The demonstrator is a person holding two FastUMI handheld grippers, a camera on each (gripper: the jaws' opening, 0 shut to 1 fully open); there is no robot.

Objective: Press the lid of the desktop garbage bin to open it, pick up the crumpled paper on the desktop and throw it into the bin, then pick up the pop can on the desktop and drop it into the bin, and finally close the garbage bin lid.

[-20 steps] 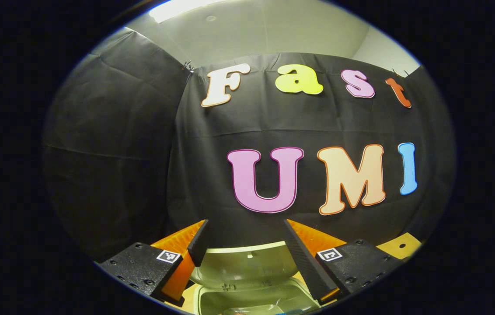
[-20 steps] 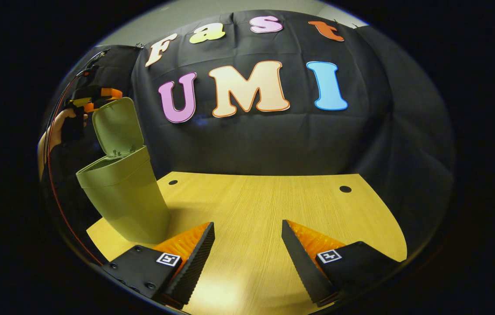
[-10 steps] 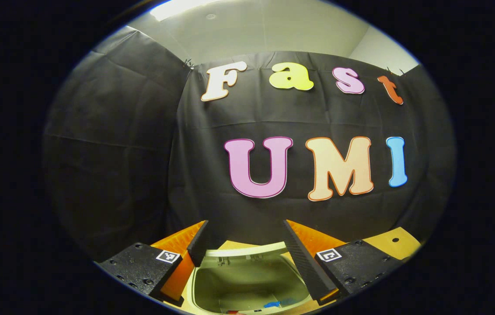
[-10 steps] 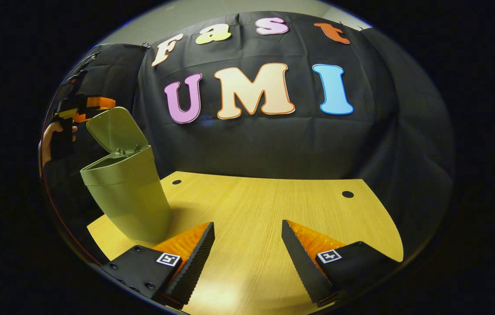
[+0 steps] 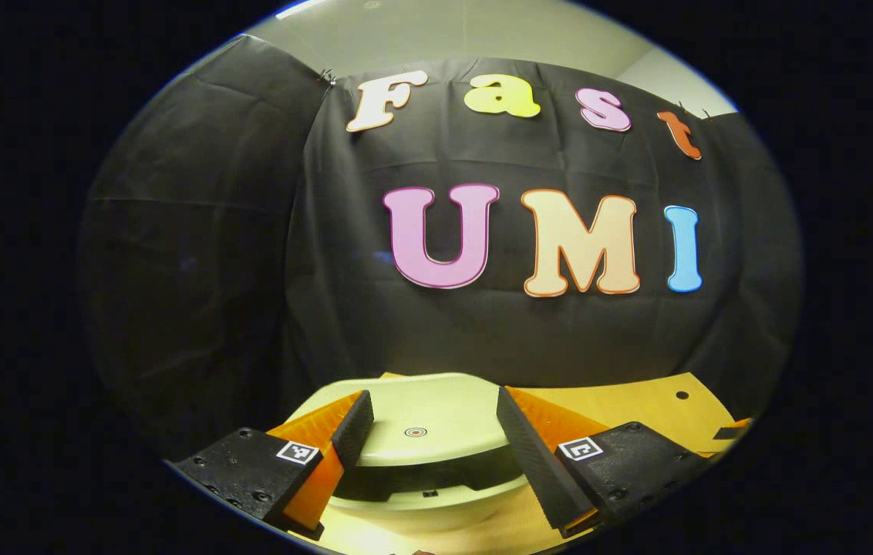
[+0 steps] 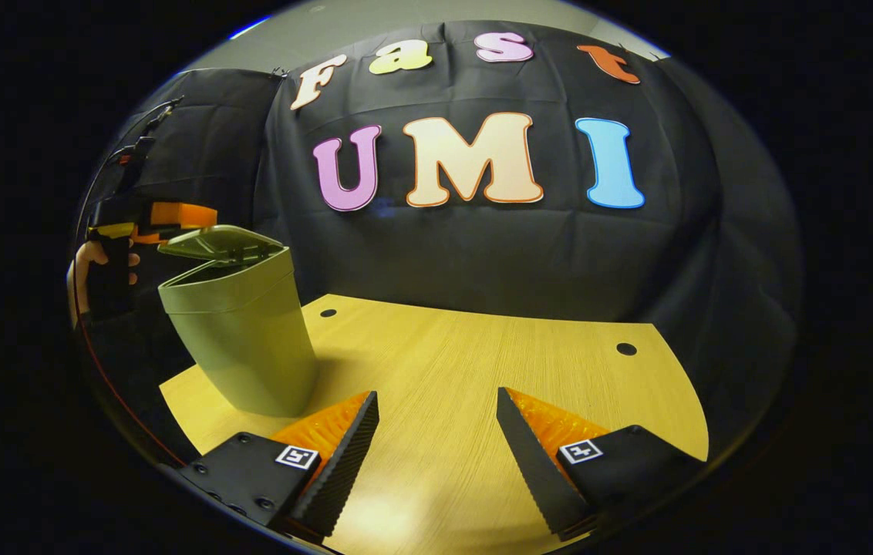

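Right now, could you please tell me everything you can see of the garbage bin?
The garbage bin is olive green, looks like smooth plastic, and tapers toward its base. It stands upright near the left end of the wooden table. Its hinged lid is lowered almost flat, with a dark gap under the front edge, and bears a small round mark. The left gripper hovers open just above the lid; contact is unclear.
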